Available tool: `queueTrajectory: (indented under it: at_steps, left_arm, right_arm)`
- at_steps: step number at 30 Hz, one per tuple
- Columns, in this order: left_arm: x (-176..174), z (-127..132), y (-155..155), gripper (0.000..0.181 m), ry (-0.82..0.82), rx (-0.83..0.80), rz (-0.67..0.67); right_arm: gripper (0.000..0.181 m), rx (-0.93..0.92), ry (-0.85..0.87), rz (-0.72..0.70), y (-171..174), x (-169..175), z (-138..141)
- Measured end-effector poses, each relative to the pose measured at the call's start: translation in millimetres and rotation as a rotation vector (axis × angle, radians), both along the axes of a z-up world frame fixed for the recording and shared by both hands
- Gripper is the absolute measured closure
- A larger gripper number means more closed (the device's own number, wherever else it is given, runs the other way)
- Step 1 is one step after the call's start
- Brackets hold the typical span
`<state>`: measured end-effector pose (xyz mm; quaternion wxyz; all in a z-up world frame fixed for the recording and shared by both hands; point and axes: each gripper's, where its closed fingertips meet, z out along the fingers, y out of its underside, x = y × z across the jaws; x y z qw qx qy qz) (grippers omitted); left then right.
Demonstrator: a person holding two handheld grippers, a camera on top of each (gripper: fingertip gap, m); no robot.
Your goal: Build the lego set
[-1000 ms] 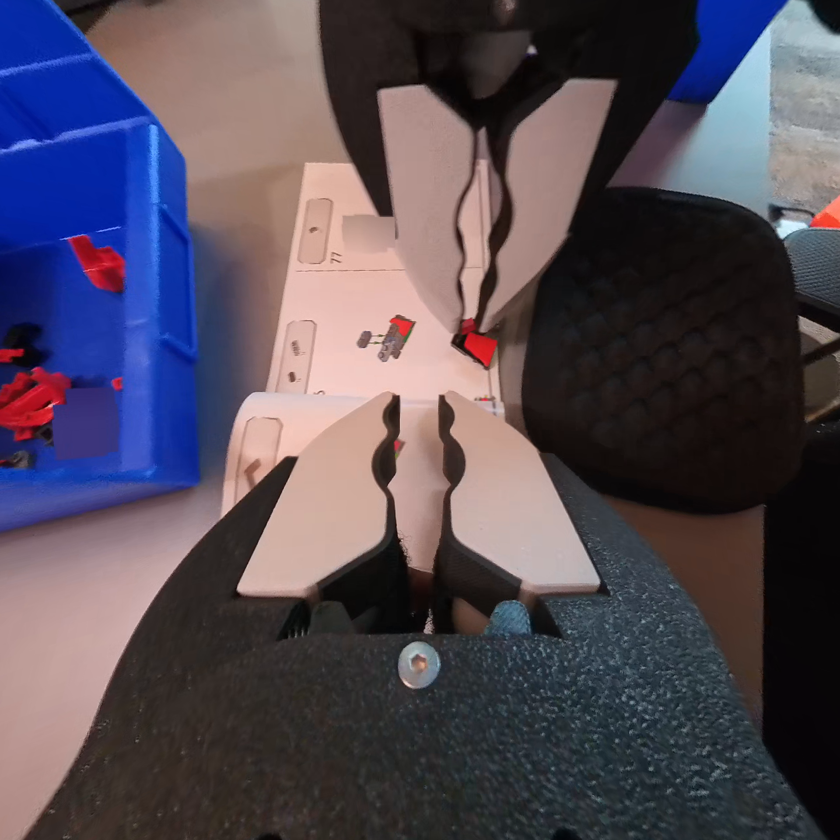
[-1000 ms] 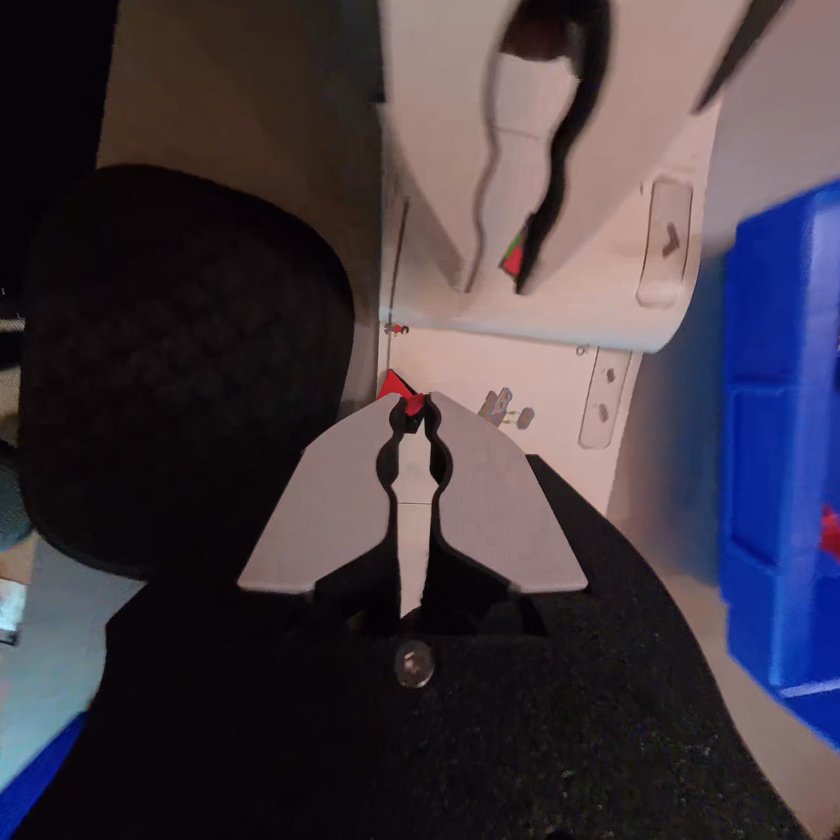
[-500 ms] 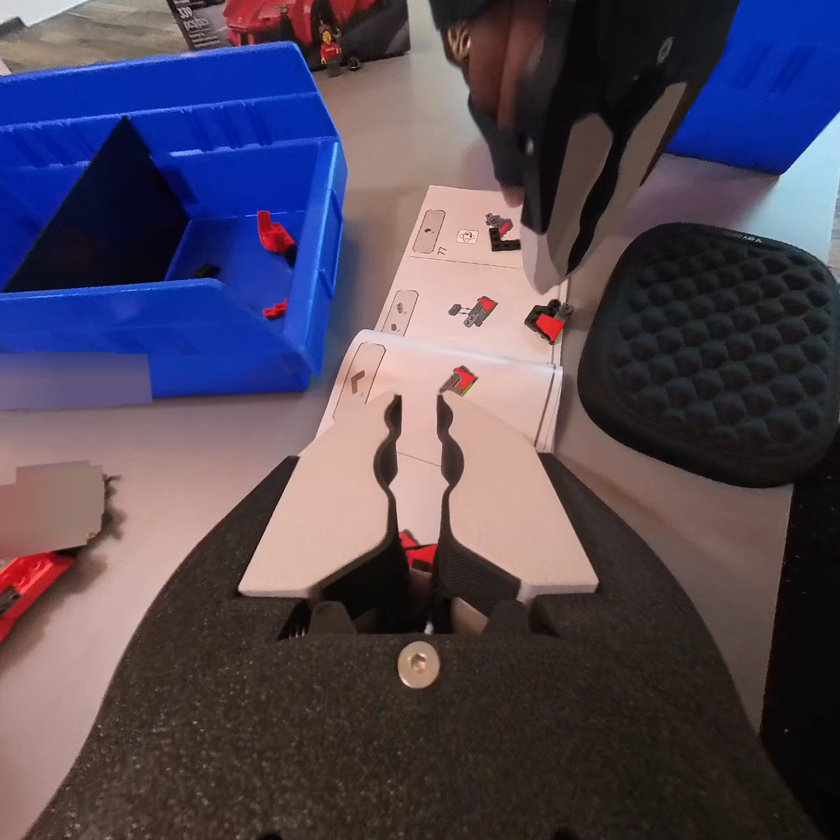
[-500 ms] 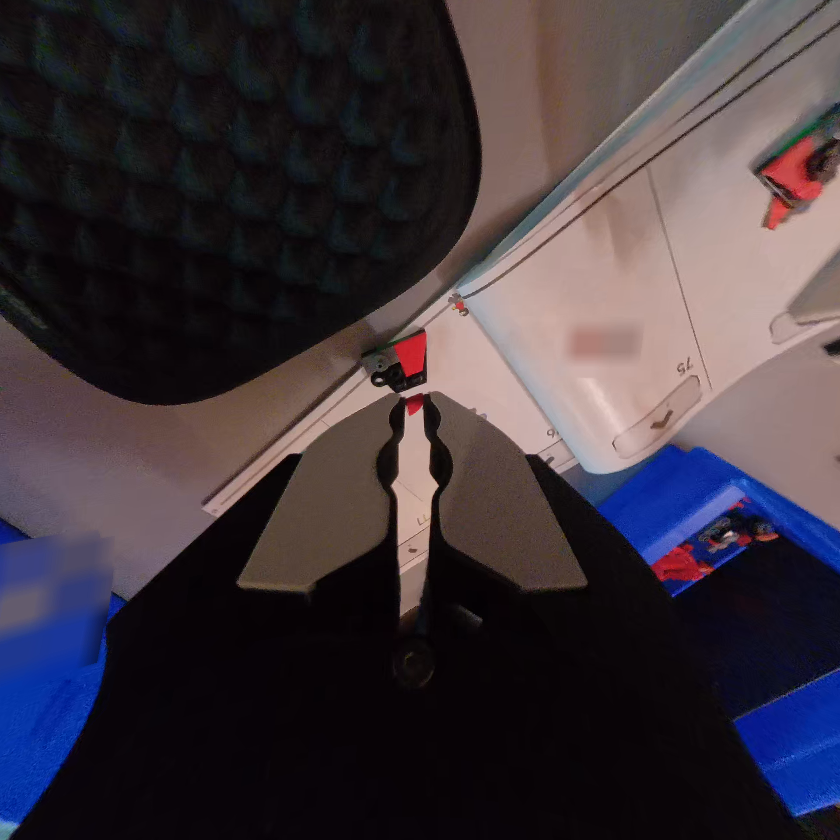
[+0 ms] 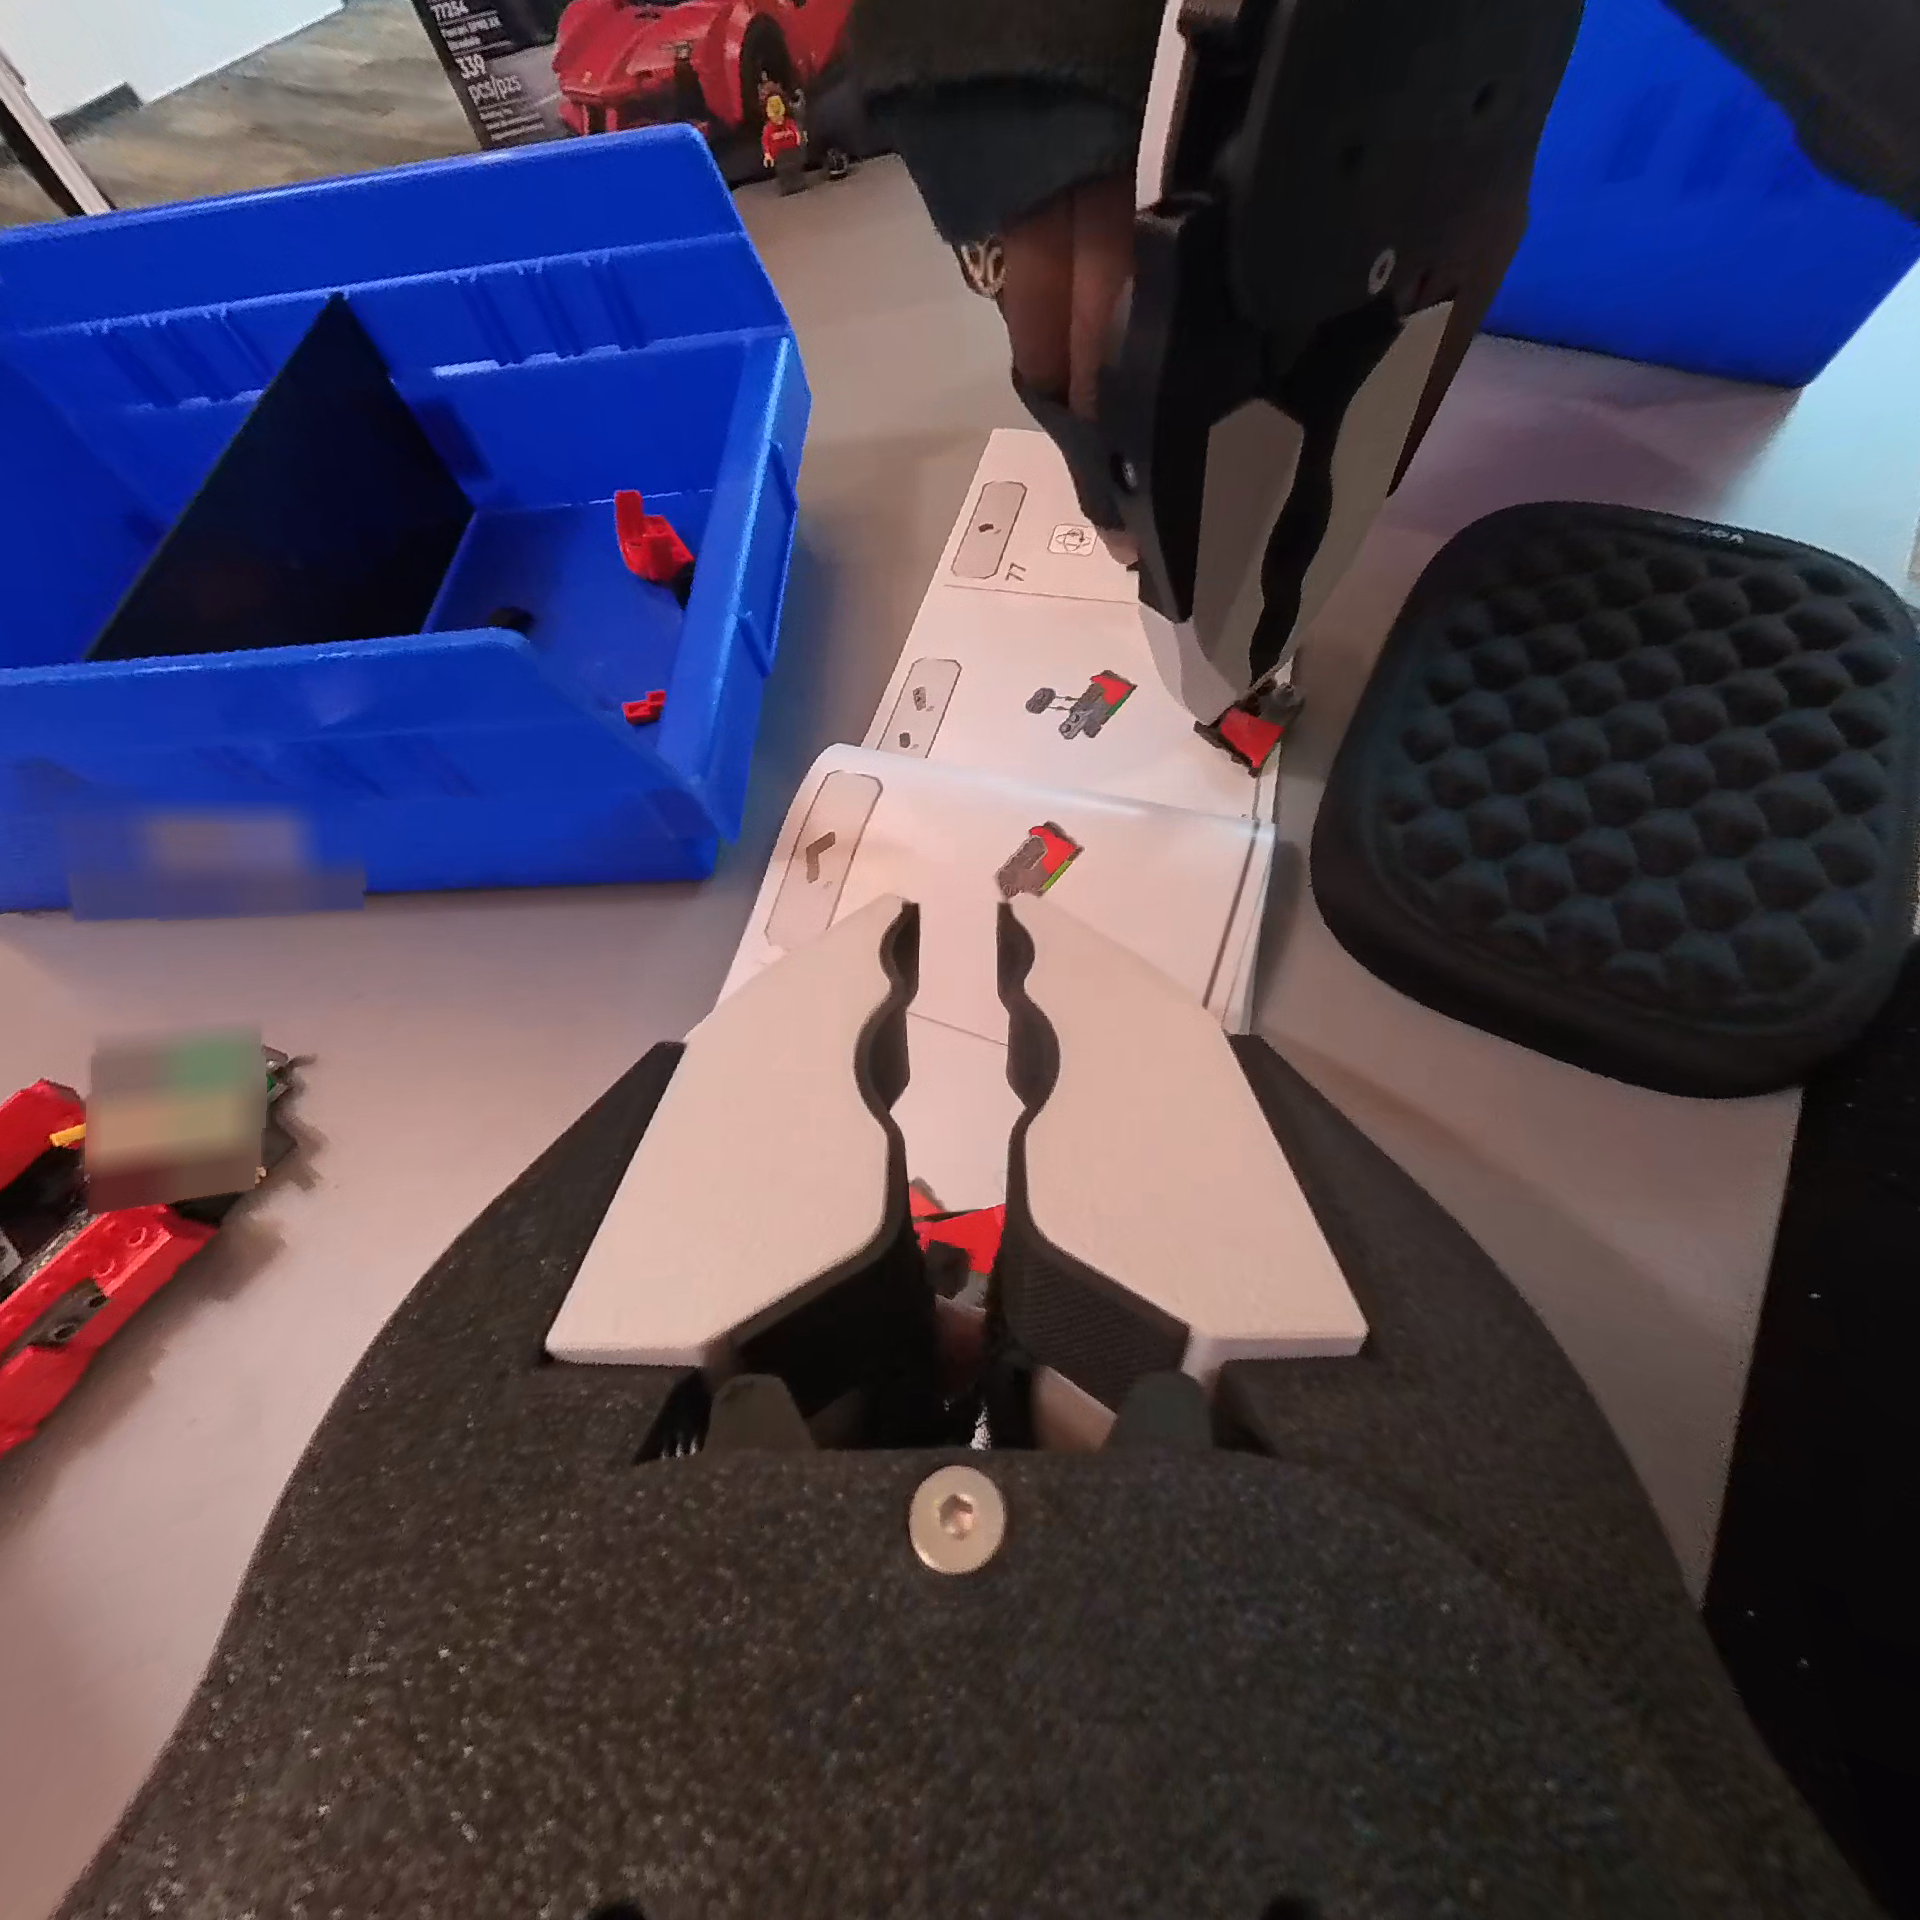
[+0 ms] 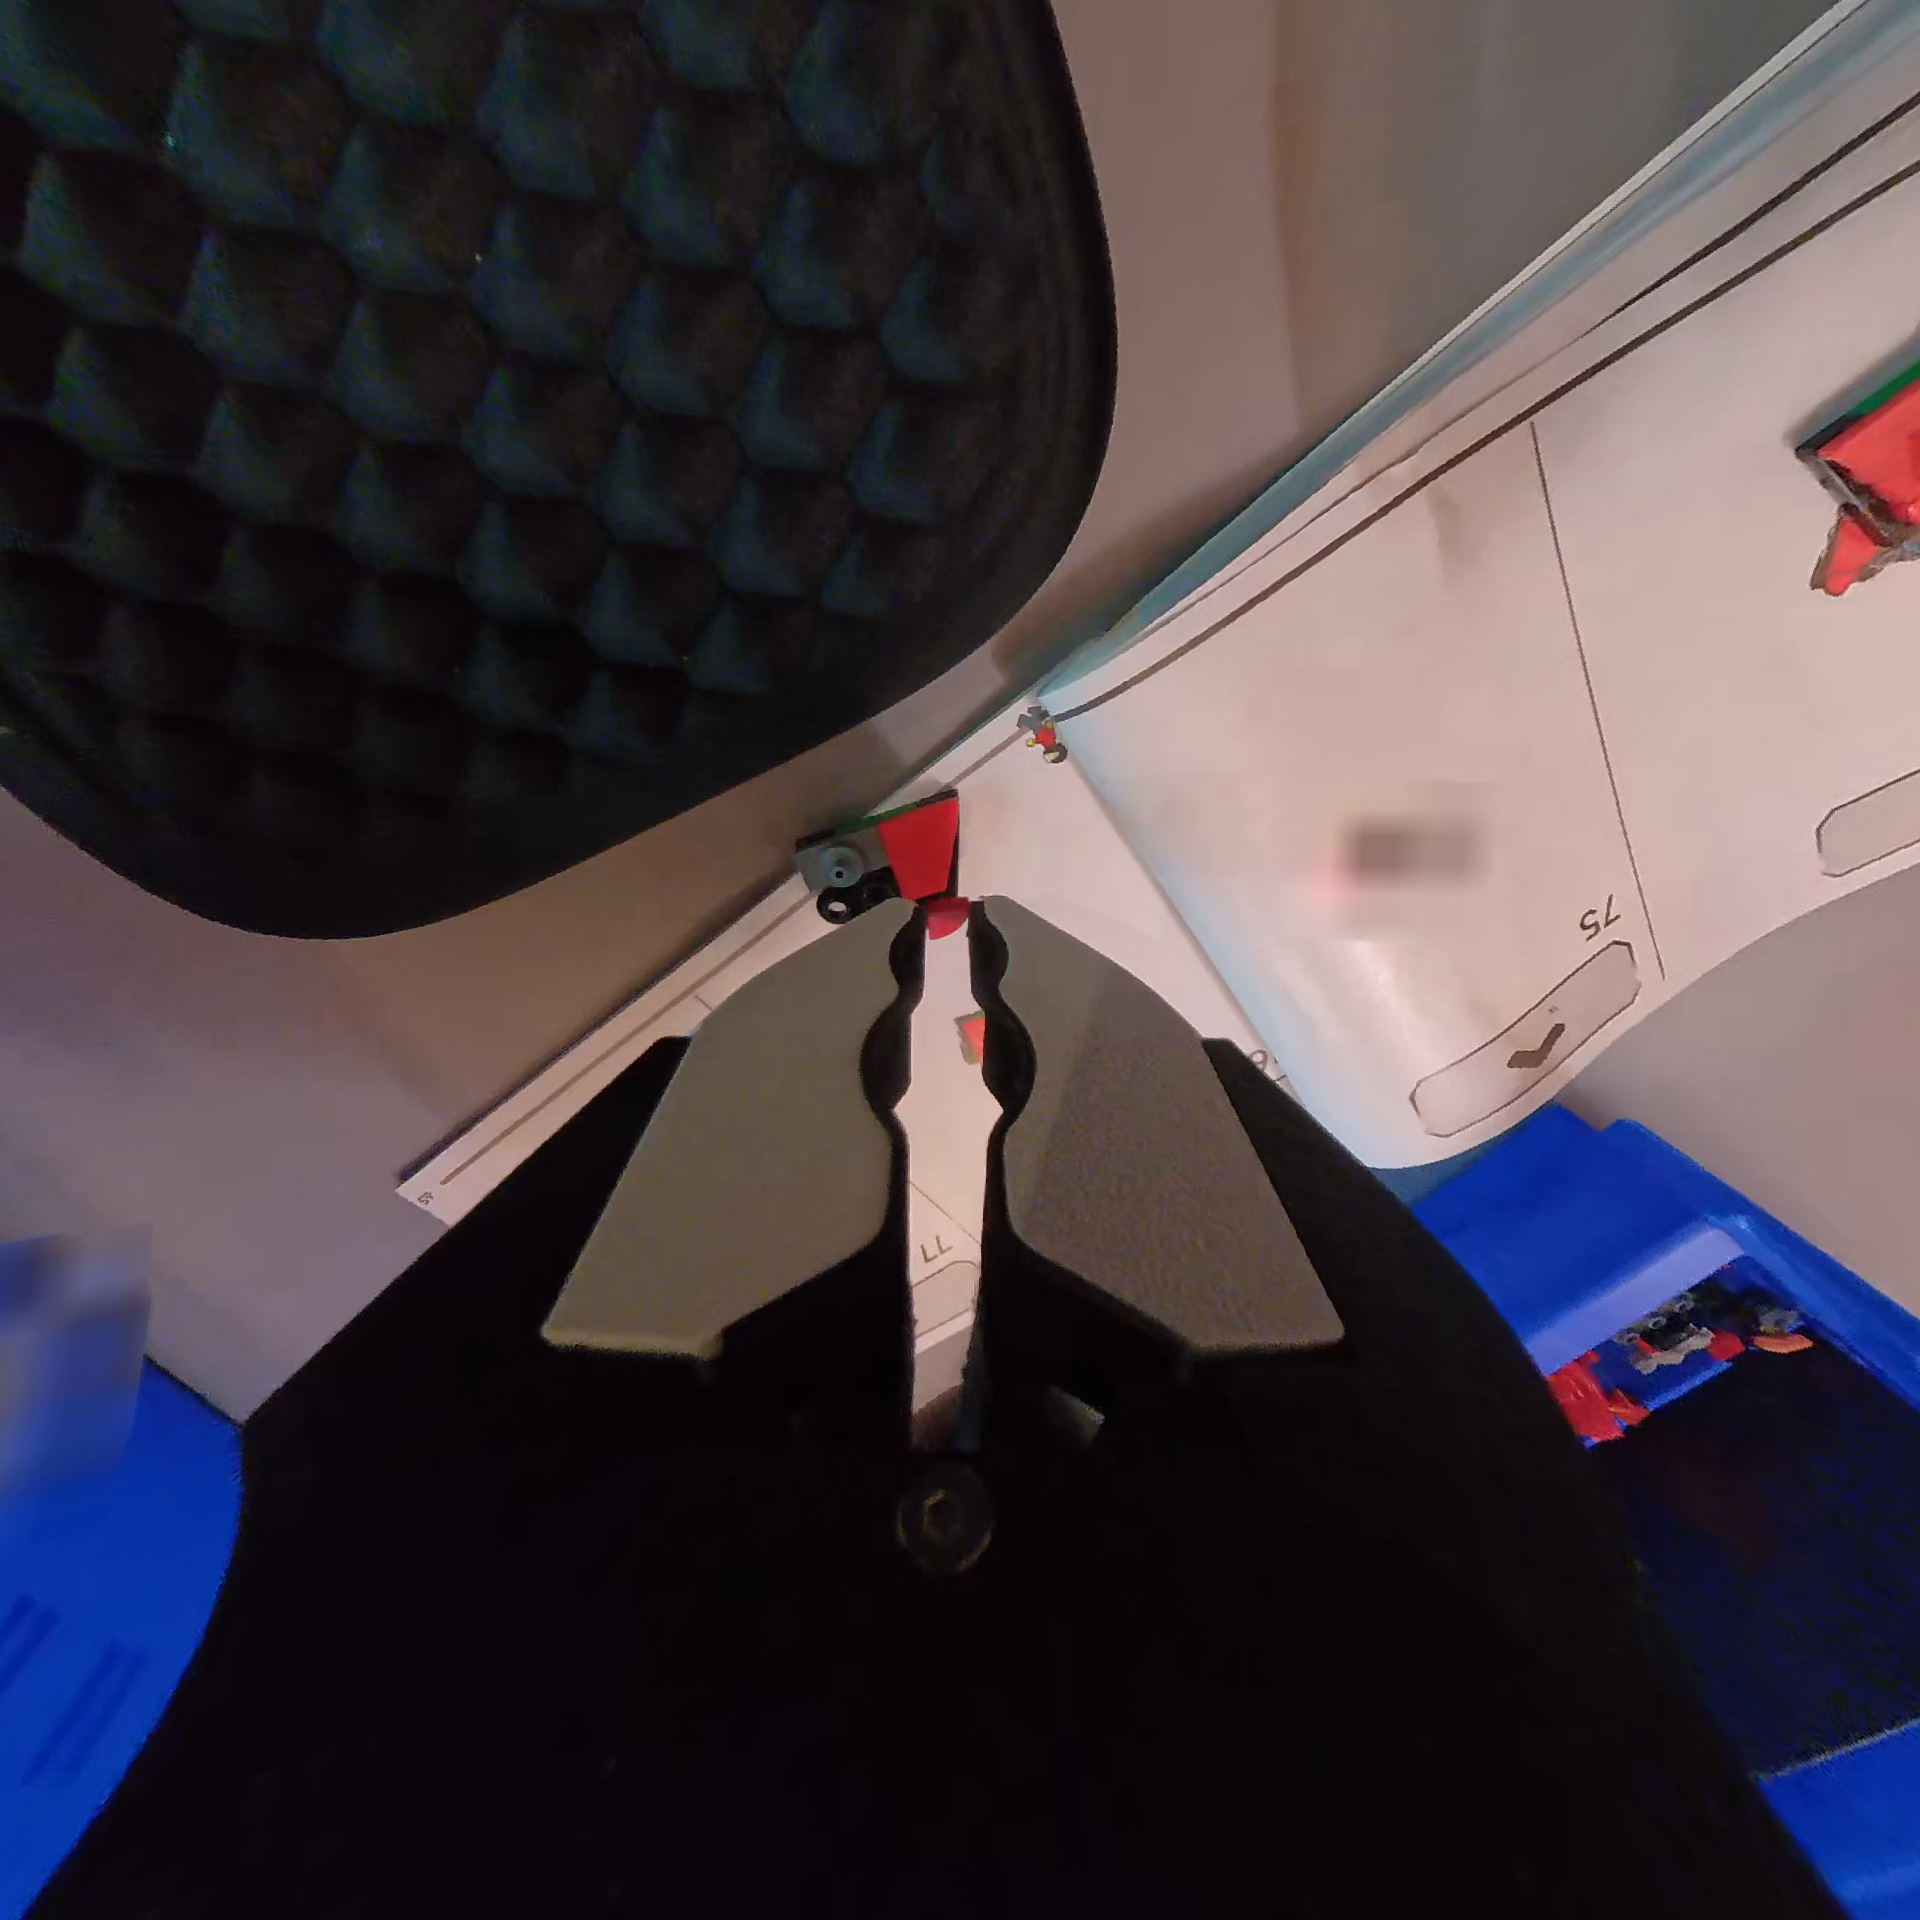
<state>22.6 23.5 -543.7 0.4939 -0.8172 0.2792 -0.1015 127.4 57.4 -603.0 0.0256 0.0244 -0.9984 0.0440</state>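
Observation:
My right gripper [image 6: 943,909] is shut on a small red piece [image 6: 943,922] at its fingertips. It points down at a small red, grey and black assembly [image 6: 894,854] that lies on the edge of the open instruction booklet [image 6: 1351,675]. The piece is right at the assembly's near end. In the left wrist view the right gripper [image 5: 1236,681] stands over that assembly [image 5: 1247,732], held by a hand. My left gripper [image 5: 954,914] hangs back over the near page of the booklet [image 5: 1039,727], jaws a little apart and empty. A red piece [image 5: 961,1226] shows below, between its fingers.
A black dimpled pad [image 5: 1621,800] lies right of the booklet, also in the right wrist view [image 6: 468,416]. A blue bin [image 5: 416,520] with a few red pieces stands at the left. A partly built red car [image 5: 62,1268] lies near left. The set's box [image 5: 644,73] and another blue bin [image 5: 1714,208] stand behind. Across from one pair of fingers to the other is roughly 12 cm. The partly built red car [image 5: 62,1268] lies some 20 cm from my left tips, 30 cm from my right tips.
Since 1 s ago my left gripper has pulled back and risen. The right gripper has turned and come down to the small assembly with the red piece. Little has moved in the last half second.

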Motion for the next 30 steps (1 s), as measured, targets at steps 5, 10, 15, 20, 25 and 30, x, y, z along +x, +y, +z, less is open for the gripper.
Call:
queueTrajectory:
  at_steps: [5,10,15,20,25,30]
  left_arm:
    - [-5,0,4,0.168,-0.009,-0.004,0.012]
    - [-5,-2,4,0.168,-0.007,-0.005,0.011]
    - [-5,-2,4,0.168,-0.008,-0.005,0.011]
    - [-6,-4,4,0.168,-0.010,-0.009,0.011]
    - [-5,-4,4,0.168,-0.012,-0.008,0.006]
    - [5,-5,3,0.168,-0.027,-0.023,-0.042]
  right_arm:
    - [0.173,-0.008,-0.016,0.007,1,2,-2]
    - [0.172,0.005,-0.036,0.023,2,3,-4]
    - [0.169,0.011,-0.049,0.028,1,4,-4]
    - [0.169,0.018,-0.061,0.032,0,5,-4]
    - [0.169,-0.001,-0.063,-0.012,2,3,1]
    - [0.171,-0.242,-0.093,-0.435,-1,-4,32]
